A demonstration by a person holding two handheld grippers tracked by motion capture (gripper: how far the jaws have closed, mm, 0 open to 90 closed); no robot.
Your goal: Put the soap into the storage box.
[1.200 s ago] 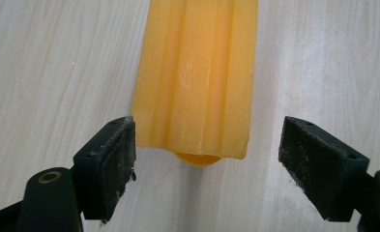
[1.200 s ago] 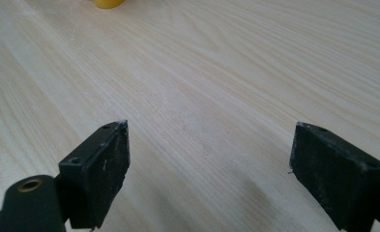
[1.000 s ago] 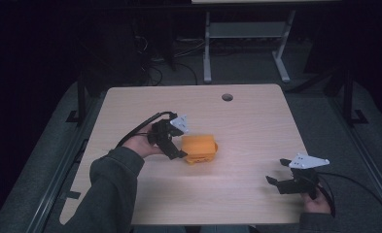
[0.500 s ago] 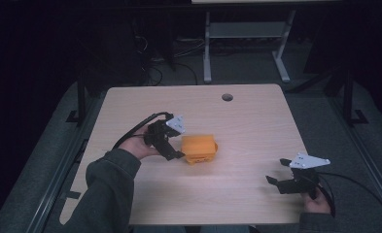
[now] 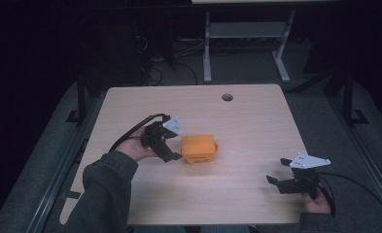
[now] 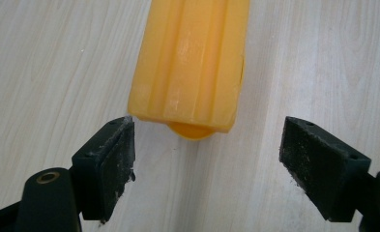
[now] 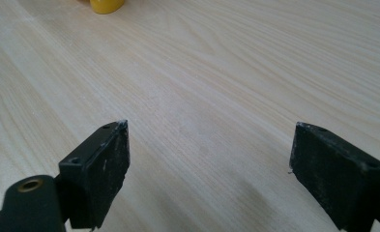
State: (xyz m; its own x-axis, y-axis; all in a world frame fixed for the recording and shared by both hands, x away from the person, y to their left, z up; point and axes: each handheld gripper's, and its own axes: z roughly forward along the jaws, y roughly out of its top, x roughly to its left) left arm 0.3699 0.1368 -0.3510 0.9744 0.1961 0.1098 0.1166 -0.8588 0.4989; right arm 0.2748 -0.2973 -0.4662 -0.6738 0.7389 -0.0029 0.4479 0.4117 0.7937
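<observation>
An orange plastic block (image 5: 199, 148) lies near the middle of the wooden table (image 5: 247, 121). In the left gripper view it is a ribbed orange block (image 6: 192, 63) just beyond the jaws, not between them. My left gripper (image 5: 173, 151) is open right beside the block's left side, held by a hand in a dark sleeve. My right gripper (image 5: 273, 180) is open near the table's front right, with bare wood between its pads (image 7: 105, 169). A bit of the orange block (image 7: 105, 6) shows at the top of the right gripper view.
A round cable hole (image 5: 227, 97) sits near the table's far edge. A metal stand (image 5: 247, 39) and cables lie on the dark floor behind the table. Black cables trail from both grippers.
My left gripper has drawn back slightly to the left from the orange block. The right gripper has stayed in place.
</observation>
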